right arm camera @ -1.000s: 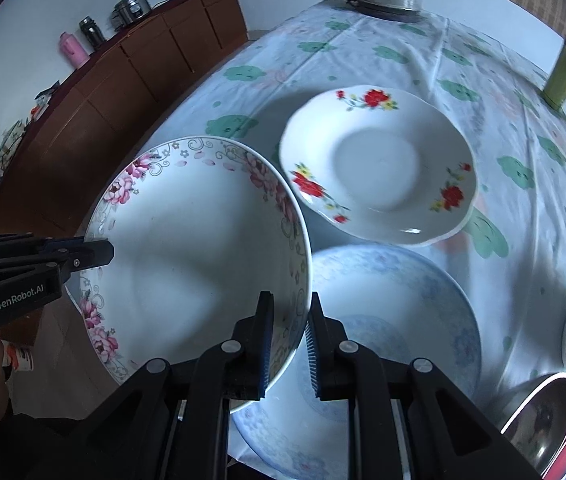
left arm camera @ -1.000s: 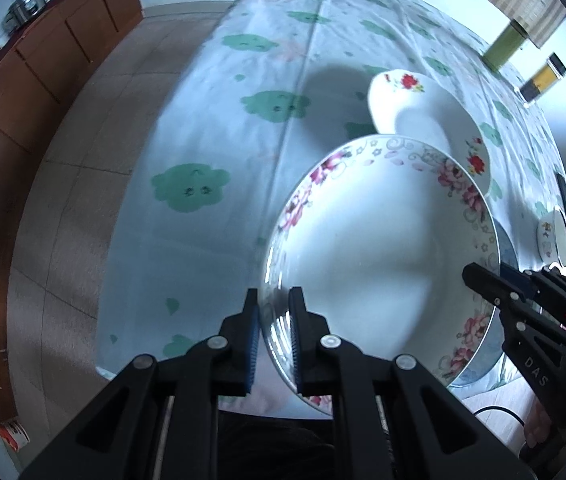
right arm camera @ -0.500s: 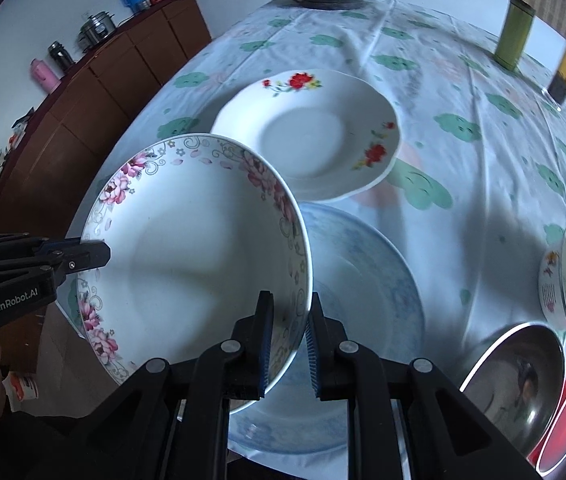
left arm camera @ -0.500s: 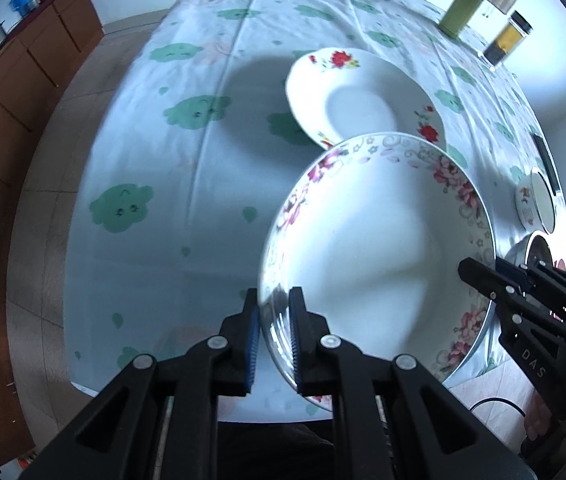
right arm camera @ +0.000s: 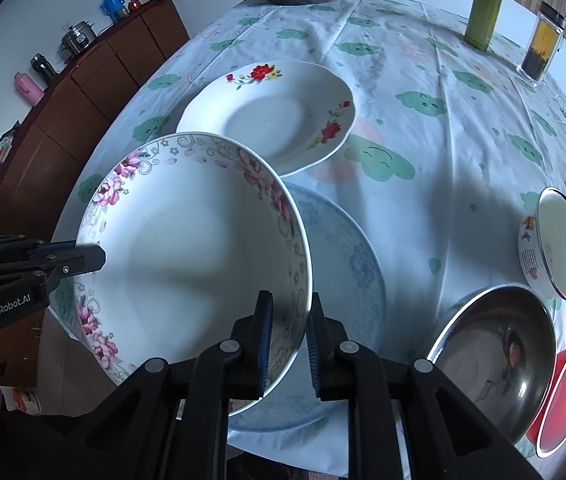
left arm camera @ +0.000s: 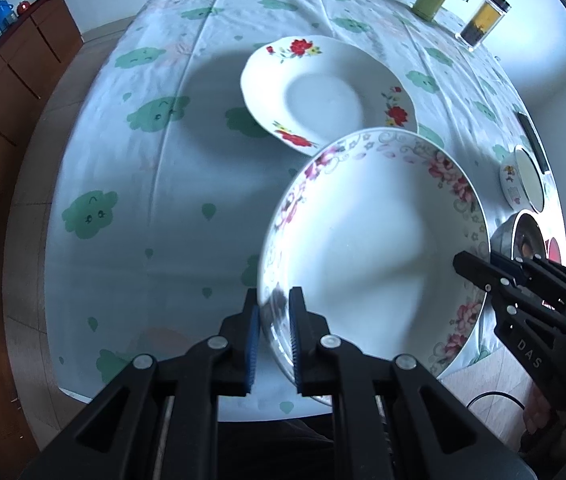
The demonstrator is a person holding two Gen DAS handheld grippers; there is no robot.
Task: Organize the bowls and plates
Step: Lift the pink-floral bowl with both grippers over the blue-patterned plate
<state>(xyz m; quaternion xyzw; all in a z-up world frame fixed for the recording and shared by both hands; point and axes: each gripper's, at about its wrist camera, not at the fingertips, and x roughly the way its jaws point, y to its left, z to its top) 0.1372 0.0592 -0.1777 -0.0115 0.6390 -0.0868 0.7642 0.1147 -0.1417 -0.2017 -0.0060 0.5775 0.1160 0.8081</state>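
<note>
My left gripper pinches the pink-flowered plate by its left rim, fingers closed on it. The plate hangs tilted above the blue plate, with the red-flowered plate just beyond. My right gripper clamps its right rim.

Large pink-floral white ceramic bowl: glossy glaze, smooth, faint reflections near rim. Red-rose scalloped white ceramic plate: same glossy finish. Pale blue patterned plate: smooth, softer sheen. Round stainless steel bowl: polished, mirror-like inside. White tablecloth with green cloud print: thin, creased, slight sheen, looks plastic-coated. Black left gripper and black right gripper: matt plastic, blue ribbed pads, bright metal screws. Brown wooden sideboard: satin finish.
</note>
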